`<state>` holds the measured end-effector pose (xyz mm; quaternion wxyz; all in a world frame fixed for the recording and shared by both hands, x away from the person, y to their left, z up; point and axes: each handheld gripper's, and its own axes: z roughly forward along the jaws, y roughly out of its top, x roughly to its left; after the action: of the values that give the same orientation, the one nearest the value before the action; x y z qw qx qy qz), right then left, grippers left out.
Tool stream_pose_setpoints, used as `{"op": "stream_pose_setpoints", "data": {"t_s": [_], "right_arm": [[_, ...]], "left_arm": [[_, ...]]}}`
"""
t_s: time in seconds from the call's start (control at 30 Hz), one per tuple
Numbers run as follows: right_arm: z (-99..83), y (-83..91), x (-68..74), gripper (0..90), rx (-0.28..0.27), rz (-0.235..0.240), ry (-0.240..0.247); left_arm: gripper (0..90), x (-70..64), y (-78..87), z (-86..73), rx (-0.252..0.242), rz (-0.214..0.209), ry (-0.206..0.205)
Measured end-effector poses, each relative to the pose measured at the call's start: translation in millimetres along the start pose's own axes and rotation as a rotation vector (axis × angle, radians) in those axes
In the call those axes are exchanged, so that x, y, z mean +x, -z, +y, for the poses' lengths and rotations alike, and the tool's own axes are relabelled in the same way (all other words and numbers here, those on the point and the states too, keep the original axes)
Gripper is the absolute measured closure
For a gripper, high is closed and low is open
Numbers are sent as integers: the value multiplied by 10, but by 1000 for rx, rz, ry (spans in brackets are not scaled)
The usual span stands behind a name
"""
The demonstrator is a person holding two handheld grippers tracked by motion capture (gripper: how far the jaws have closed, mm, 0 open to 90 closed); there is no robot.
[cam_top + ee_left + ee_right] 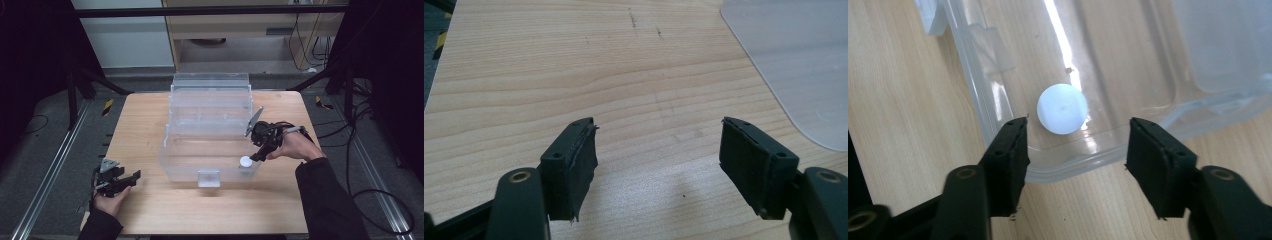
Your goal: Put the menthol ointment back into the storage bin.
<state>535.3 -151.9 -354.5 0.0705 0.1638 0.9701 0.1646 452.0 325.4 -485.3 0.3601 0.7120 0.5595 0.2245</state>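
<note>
A clear plastic storage box (210, 150) sits open on a wooden table (150, 210), lid (210, 95) raised behind. A white round cap (1062, 108) lies in its near right corner. The right gripper (1075, 150) hovers above that corner, jaws apart and empty. The left gripper (659, 165) rests near the table's left edge, jaws apart.

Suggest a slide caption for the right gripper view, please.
Open right tool poised over a white disc inside the clear bin.

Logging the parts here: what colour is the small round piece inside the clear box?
White; the round piece shows best in the right gripper view.
</note>
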Motion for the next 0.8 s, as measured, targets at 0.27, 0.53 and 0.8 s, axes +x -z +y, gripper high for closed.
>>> {"op": "stream_pose_setpoints", "data": {"t_s": [0.27,0.53,0.8], "right_arm": [[-226,231,41,261,-155,-74,-105],[-516,355,60,161,-308,-165,-256],[-774,288,161,126,-371,-226,-389]], "left_arm": [[304,2,5,0,-3,5,1],[304,-4,4,3,-4,2,-4],[301,-26,13,6,-9,0,-11]]}}
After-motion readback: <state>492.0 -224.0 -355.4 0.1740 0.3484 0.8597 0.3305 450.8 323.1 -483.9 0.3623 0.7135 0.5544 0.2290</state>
